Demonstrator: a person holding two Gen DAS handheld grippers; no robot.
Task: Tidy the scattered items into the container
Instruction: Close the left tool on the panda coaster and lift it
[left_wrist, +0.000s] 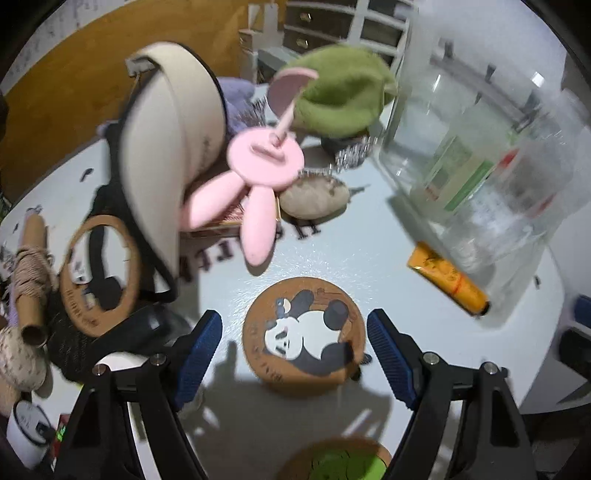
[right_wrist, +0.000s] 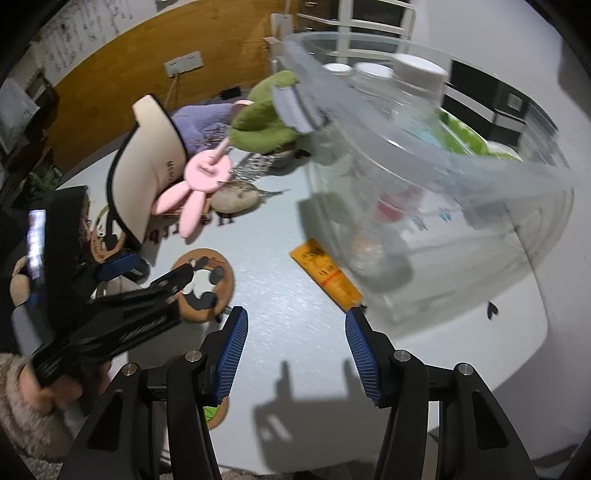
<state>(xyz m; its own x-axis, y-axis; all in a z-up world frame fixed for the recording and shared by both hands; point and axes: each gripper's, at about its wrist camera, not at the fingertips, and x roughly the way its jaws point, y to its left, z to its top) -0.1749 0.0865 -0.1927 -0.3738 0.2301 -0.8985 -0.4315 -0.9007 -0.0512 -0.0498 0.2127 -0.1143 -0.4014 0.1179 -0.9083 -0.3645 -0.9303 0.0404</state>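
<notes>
Both claws are spread wide and grip nothing: the left claw (left_wrist: 295, 354) hangs over the panda coaster (left_wrist: 303, 335) on the white desk (left_wrist: 332, 251), the right claw (right_wrist: 295, 354) over bare desk. The clear bin (right_wrist: 424, 192), already holding bottles, stands at the right, an orange tube (right_wrist: 325, 275) just beside its base. A pink rabbit fan (left_wrist: 258, 173), cream cap (left_wrist: 162, 162) and green plush (left_wrist: 343, 96) lie farther back.
</notes>
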